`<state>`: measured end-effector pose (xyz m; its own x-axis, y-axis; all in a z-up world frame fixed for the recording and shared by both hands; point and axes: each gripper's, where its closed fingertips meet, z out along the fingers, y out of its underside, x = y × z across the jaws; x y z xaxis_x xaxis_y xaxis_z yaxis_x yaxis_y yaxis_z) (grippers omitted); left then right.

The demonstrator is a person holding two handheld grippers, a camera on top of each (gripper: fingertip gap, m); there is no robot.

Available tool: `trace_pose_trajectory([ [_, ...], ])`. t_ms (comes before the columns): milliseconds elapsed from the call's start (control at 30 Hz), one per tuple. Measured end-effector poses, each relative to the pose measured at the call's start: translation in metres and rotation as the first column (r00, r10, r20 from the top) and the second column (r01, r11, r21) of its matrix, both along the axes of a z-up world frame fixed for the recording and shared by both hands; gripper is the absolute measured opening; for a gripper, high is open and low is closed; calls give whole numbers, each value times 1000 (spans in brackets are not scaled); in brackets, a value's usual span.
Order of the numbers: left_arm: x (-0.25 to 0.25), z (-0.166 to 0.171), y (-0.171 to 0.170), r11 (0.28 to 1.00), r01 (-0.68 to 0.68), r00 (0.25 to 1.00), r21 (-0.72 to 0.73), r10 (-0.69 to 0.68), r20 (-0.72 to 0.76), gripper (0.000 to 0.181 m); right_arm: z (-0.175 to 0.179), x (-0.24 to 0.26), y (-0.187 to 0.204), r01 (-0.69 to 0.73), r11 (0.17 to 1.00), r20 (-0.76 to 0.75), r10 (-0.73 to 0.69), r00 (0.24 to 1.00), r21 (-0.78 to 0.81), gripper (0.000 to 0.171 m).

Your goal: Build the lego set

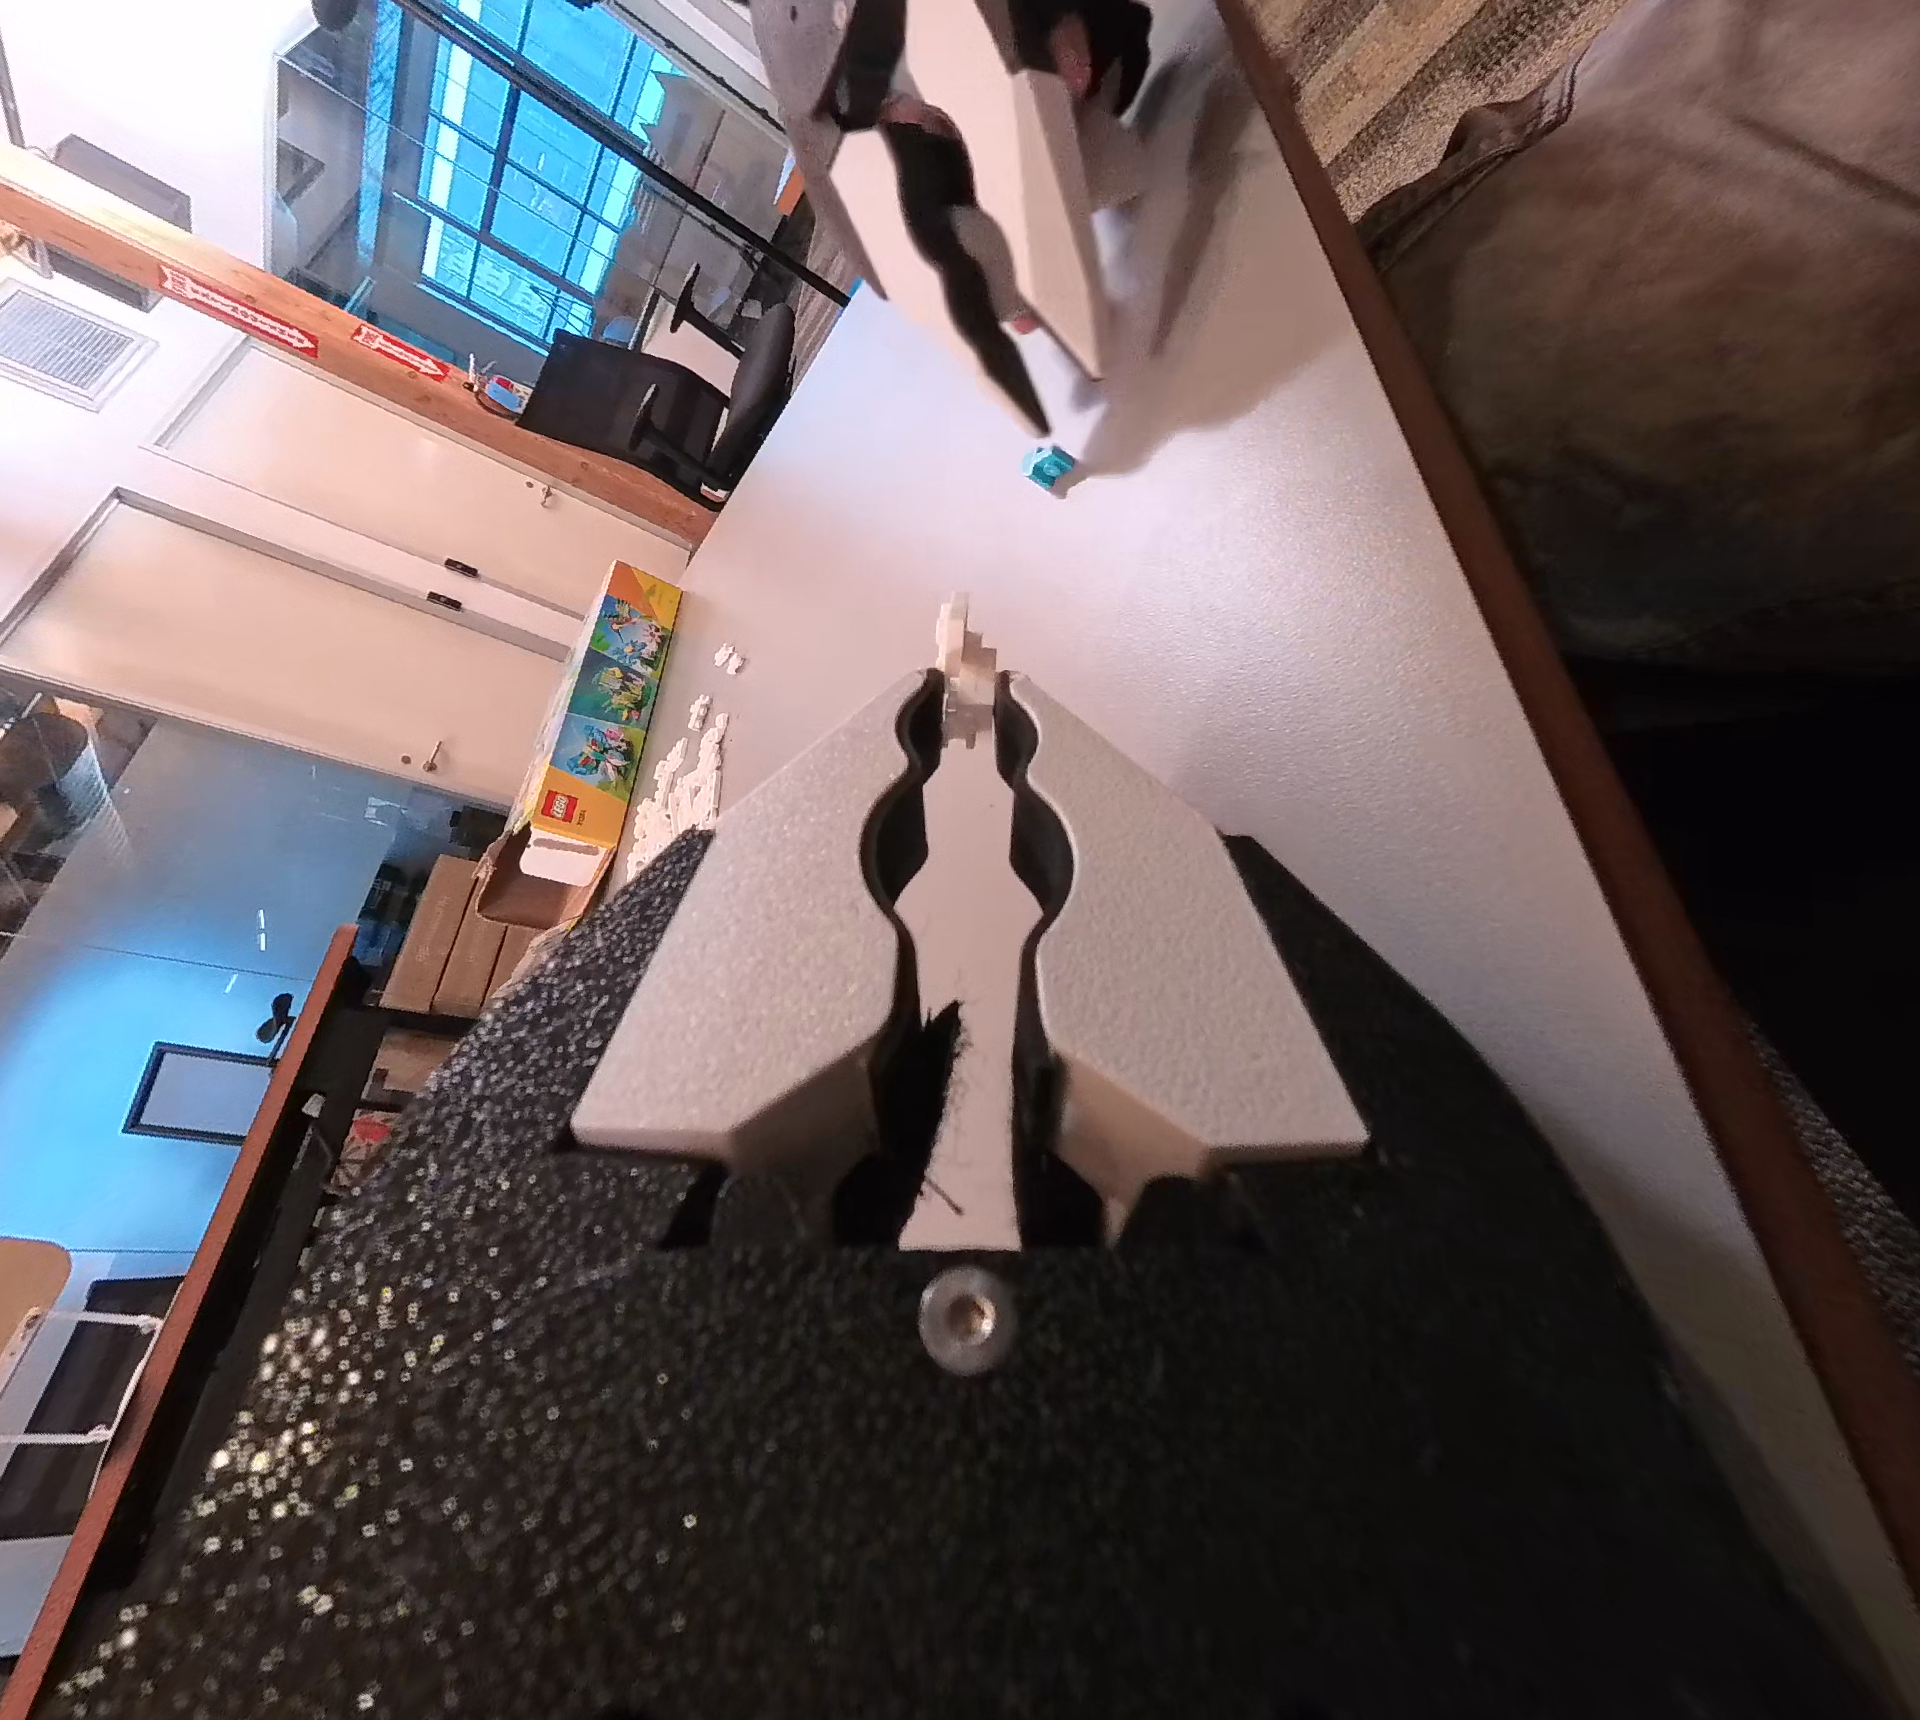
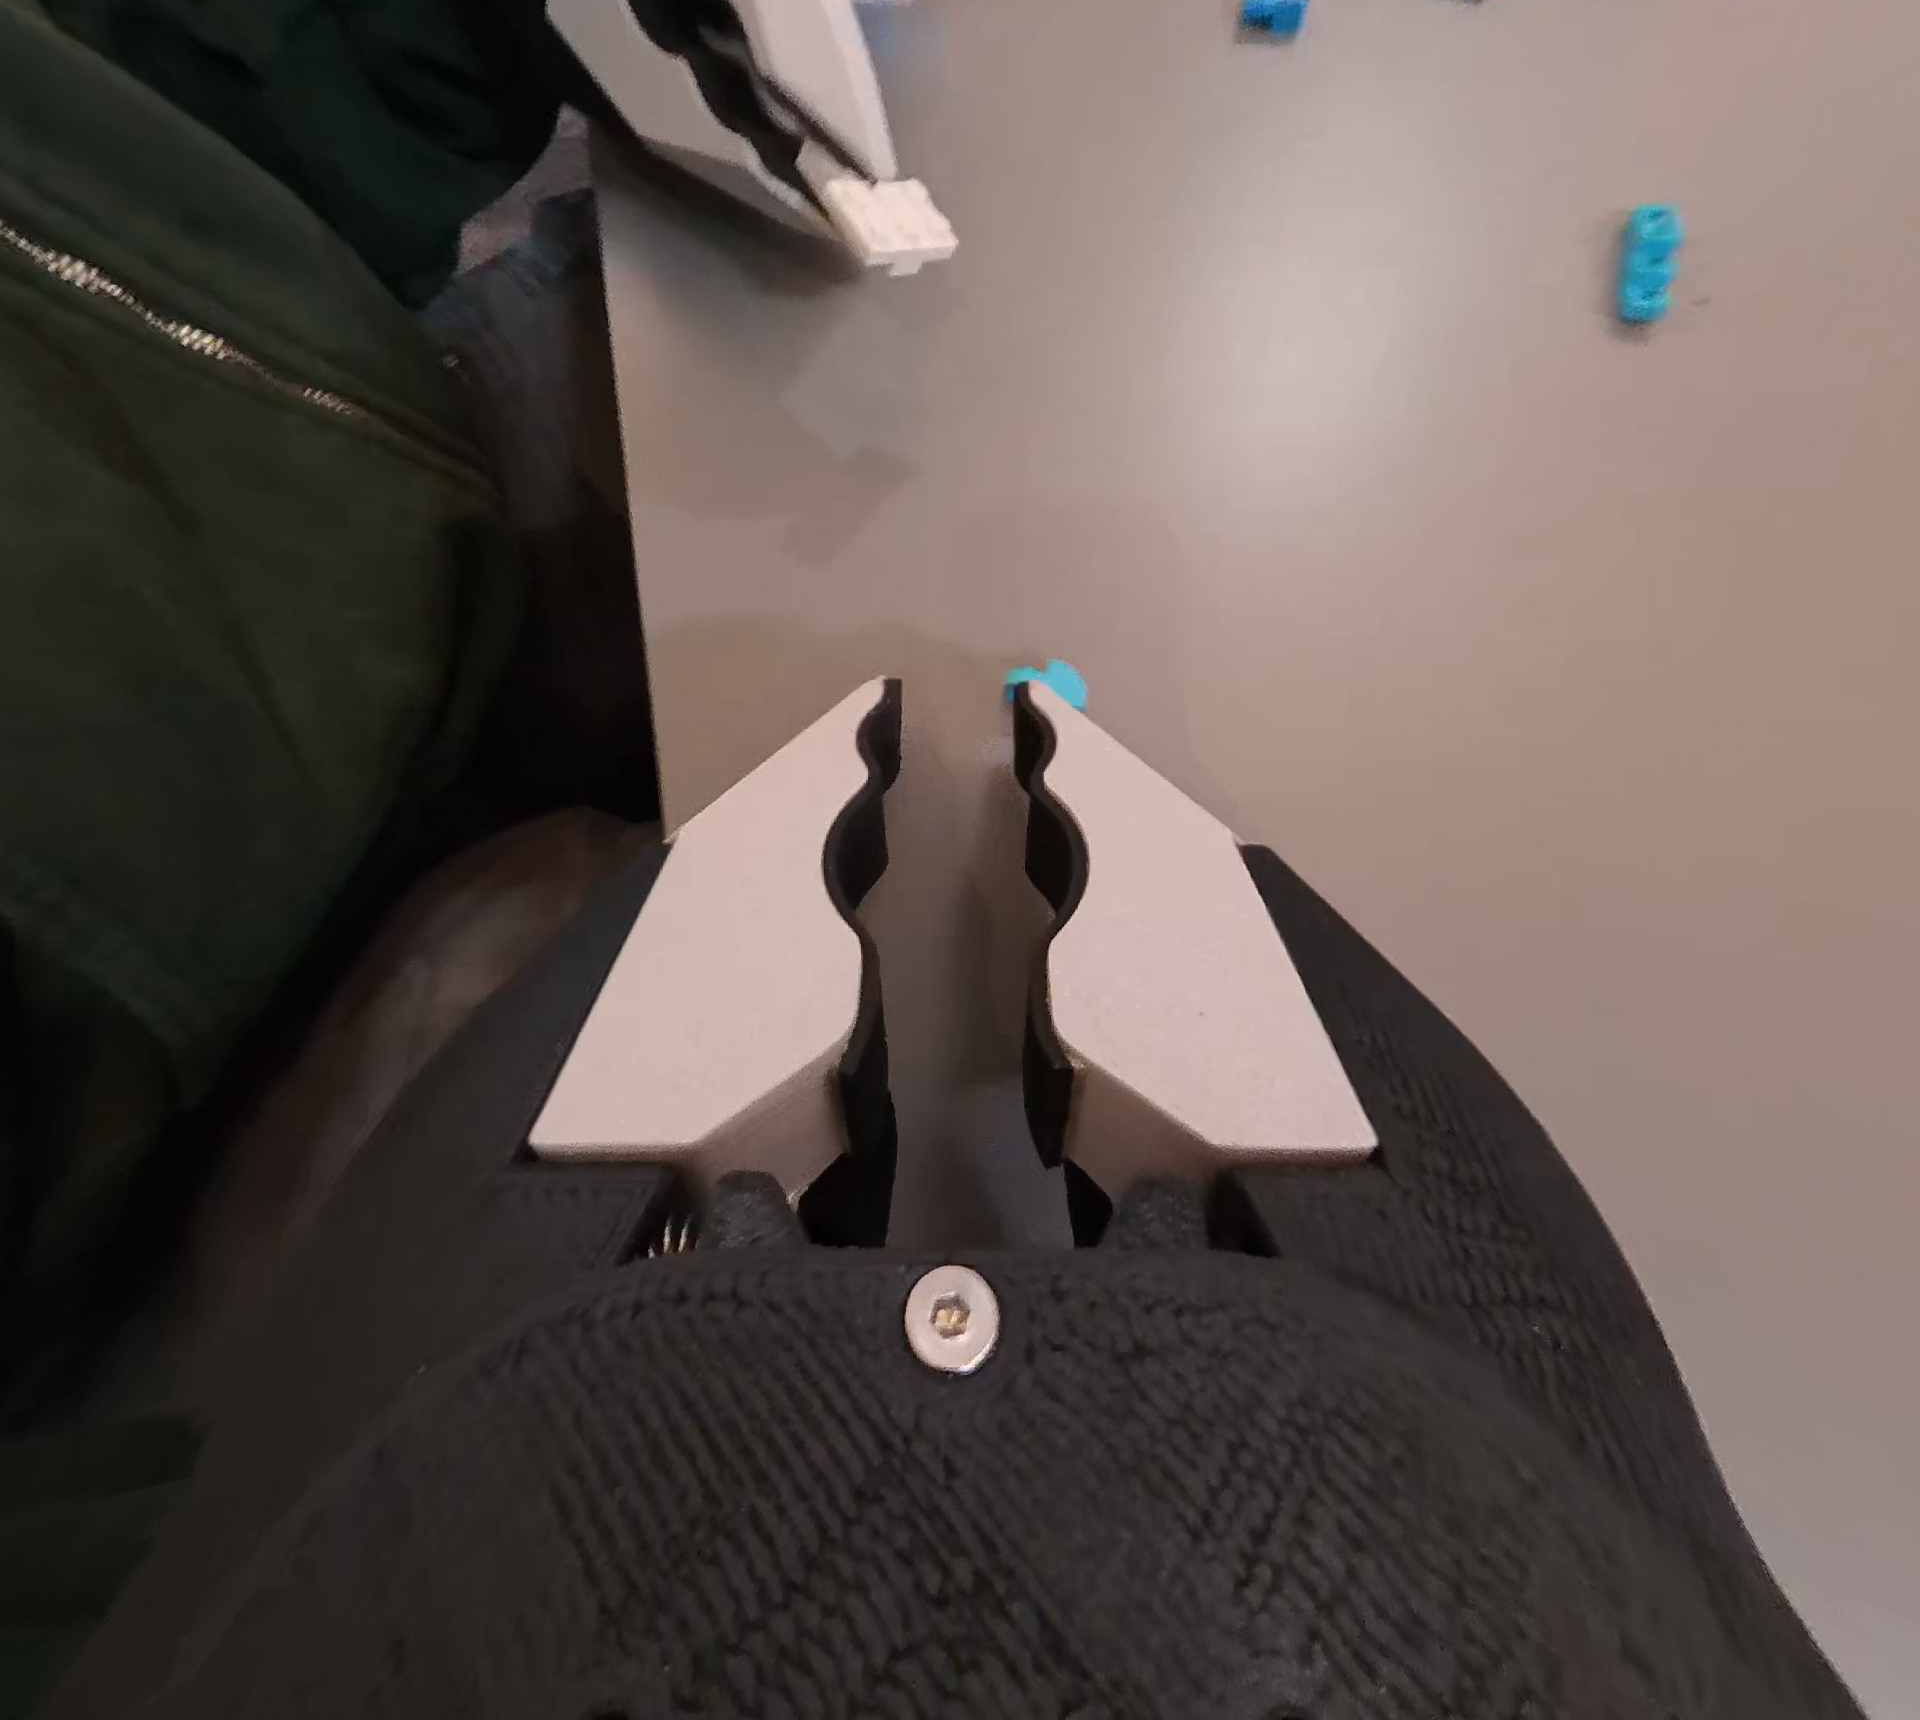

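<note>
Left gripper (image 1: 971,683) pinches a white piece (image 1: 964,668) at its tips; right gripper (image 2: 956,699), jaws parted and empty, nears a blue brick (image 2: 1051,681) beside one fingertip, likely next to be grasped and joined.

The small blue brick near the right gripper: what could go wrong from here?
1. The small blue brick lies beside one fingertip of the open right gripper, not between the fingers; closing now may miss it or push it away.
2. The left gripper holds the white piece only at its tips, so the piece may slip.
3. The brick lies near the table edge and might fall off.
</note>
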<state>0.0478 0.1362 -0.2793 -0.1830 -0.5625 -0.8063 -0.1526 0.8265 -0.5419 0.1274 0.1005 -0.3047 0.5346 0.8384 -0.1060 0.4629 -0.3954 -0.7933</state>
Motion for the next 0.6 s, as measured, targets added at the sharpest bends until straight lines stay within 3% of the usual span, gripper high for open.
trace_pose_trajectory([
  [33,0,0,0,1000,1,1000,-1,-1,0,7,4,4,4,12,999,-3,-12,1000,33,22],
  [200,0,0,-2,1000,12,1000,-3,-12,0,7,6,12,15,-118,979,103,101,989,168,34],
  [467,0,0,-2,1000,14,1000,-9,-14,-4,7,-7,8,6,-215,976,78,212,974,33,27],
  [600,0,0,-3,1000,18,1000,-12,-18,-5,7,-1,10,7,-191,978,83,184,979,88,26],
])
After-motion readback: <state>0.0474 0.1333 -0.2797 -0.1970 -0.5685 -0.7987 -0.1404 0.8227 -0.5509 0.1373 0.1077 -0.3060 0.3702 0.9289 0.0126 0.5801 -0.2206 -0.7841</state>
